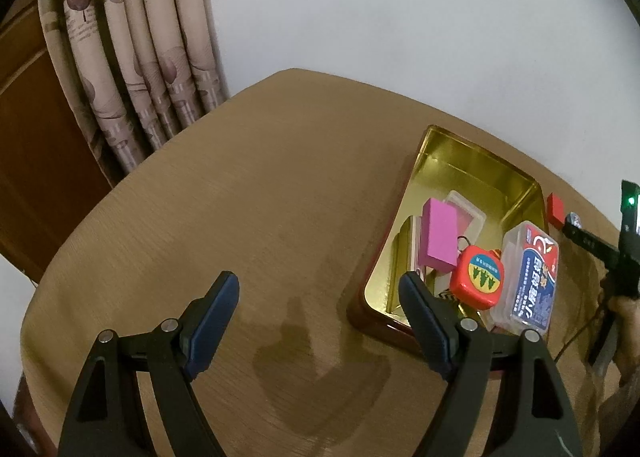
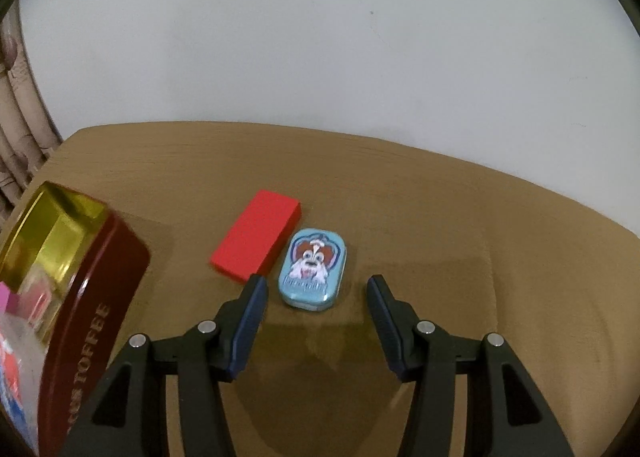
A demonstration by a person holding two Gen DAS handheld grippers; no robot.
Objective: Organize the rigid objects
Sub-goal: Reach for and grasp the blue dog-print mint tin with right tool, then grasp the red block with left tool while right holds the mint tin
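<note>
Right gripper [image 2: 316,289] fingers spread wide, blue dog tin [image 2: 313,269] dead ahead at twelve o'clock, long axis running away; left gripper [image 1: 320,289] gapes empty, farther off.

The left hand-held gripper [image 1: 320,309] hangs over the tan surface [image 1: 240,197] with its jaws spread wide and nothing between them. To the right sits a gold-lined tin [image 1: 476,165], its near edge behind the right finger. Inside lie a pink block [image 1: 438,239], a red round-cornered case [image 1: 476,283] with a green sticker and a clear plastic box [image 1: 528,277] with a blue and red label. A small red block [image 1: 555,209] lies just beyond the tin's right wall. A patterned curtain [image 1: 132,49] hangs far left.
</note>
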